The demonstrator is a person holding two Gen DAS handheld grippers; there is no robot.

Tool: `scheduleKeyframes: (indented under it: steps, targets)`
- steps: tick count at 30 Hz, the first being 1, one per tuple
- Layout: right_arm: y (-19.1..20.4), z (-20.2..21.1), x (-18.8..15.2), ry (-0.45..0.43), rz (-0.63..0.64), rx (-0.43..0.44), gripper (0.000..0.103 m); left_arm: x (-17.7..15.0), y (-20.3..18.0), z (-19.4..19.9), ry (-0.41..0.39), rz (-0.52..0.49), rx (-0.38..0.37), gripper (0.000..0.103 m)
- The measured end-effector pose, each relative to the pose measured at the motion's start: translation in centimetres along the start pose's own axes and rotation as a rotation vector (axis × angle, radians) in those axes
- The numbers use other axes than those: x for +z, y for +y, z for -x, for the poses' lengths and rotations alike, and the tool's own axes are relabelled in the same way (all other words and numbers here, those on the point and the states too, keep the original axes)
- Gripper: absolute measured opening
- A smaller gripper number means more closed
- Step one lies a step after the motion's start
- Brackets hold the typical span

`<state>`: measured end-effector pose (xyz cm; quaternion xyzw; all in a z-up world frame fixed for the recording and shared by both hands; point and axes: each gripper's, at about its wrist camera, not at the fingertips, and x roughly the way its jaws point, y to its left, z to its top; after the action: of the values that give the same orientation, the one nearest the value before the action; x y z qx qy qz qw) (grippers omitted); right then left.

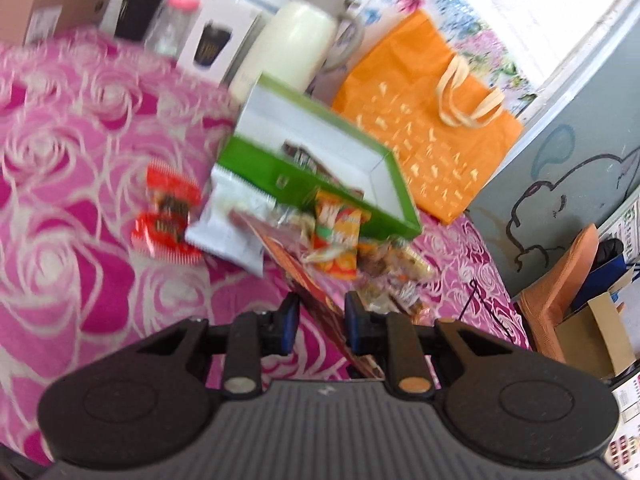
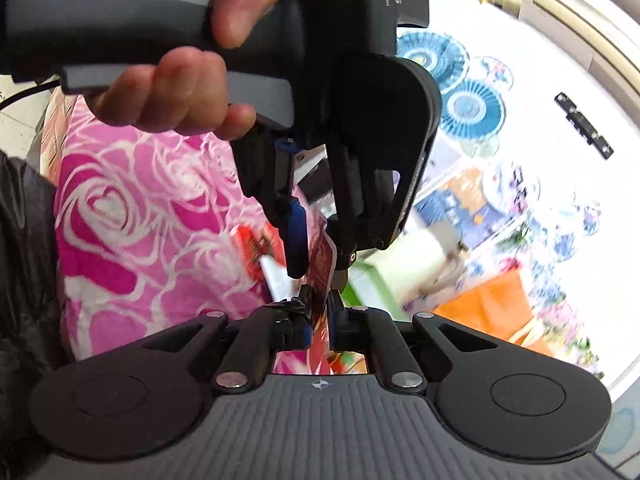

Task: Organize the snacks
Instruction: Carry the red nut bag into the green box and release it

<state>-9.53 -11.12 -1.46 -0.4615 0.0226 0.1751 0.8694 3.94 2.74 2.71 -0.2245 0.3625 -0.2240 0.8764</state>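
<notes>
Snacks in crinkled foil and plastic wrappers are heaped at the centre of the left wrist view, on a pink rose-patterned cloth [image 1: 80,128] of soft woven look that fills the left half of that frame. An orange paper bag with cream handles [image 1: 432,136], flat and creased, is laid in the upper right. A shallow green cardboard box with a white inside [image 1: 320,160] is set just above the heap, mouth up, presumably as the place where the packets are to be gathered. A cream thermos jug with a grey handle [image 1: 296,40] is stood above it. A white sachet [image 1: 232,220] and two red glossy packets [image 1: 168,216] are seen left of the heap.

A flat red-brown printed packet [image 1: 320,300], thin and stiff, is held on edge. It is straddled by the left gripper [image 1: 320,322], whose jaws look slightly apart, and is pinched by the right gripper [image 2: 318,326], seemingly for a handover.
</notes>
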Motion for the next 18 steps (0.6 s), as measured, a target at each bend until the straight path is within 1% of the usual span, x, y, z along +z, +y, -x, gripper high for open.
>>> scheduleKeyframes:
  steps: [5,9,12,15,18]
  targets:
    - [-1.3,-1.5,0.5,-0.023,0.04,-0.055,0.009,2.0,-1.0,0.6,-0.04,-0.015,-0.02,0.02]
    - [-2.2,-0.7,0.9,-0.043,0.043,-0.088,0.008,2.5,-2.6,1.7,-0.078,-0.057,-0.031,0.02]
    - [-2.3,-0.4,0.9,-0.062,0.076,-0.125,0.008,2.7,-3.4,2.3,-0.103,-0.078,-0.049,0.019]
    - [-2.8,-1.1,0.8,-0.066,0.101,-0.148,0.008,3.3,-4.0,2.0,-0.114,-0.099,-0.054,0.019]
    - [-3.5,-2.2,0.5,-0.058,0.12,-0.172,0.008,4.4,-4.4,0.8,-0.118,-0.115,-0.062,0.019]
